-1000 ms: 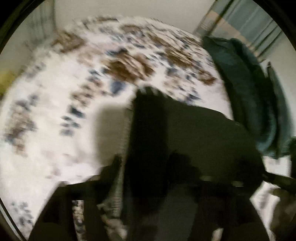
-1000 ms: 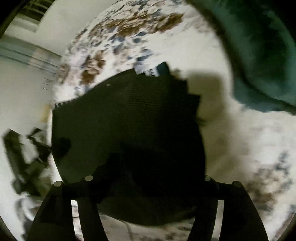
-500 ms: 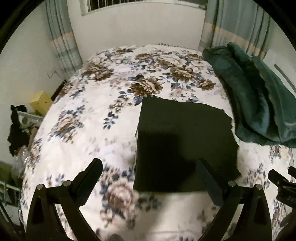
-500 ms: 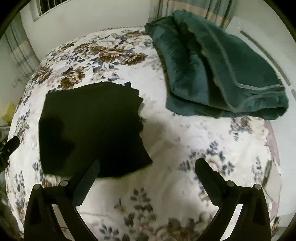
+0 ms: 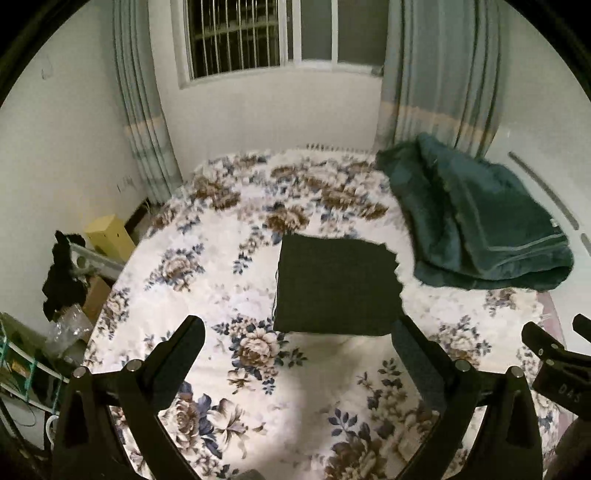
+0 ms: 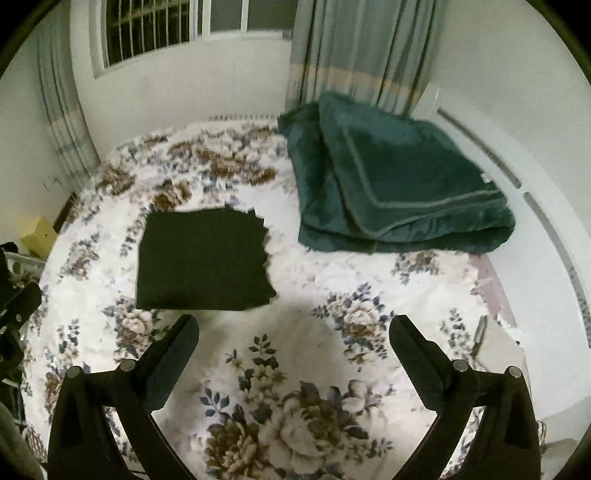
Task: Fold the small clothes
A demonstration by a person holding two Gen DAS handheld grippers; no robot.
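Left wrist view: my left hand-held gripper (image 5: 295, 332) hangs spread wide and empty above the floral bed (image 5: 207, 295). The dark folded garment (image 5: 336, 288) lies flat mid-bed, just beyond the fingertips, near a green blanket (image 5: 476, 229). A barred window (image 5: 280, 33) sits behind.

Right wrist view: my right hand-held gripper (image 6: 293, 330) is likewise spread, holding nothing. The garment (image 6: 203, 258) rests ahead to the left, apart from the blanket (image 6: 399, 181) on the right.
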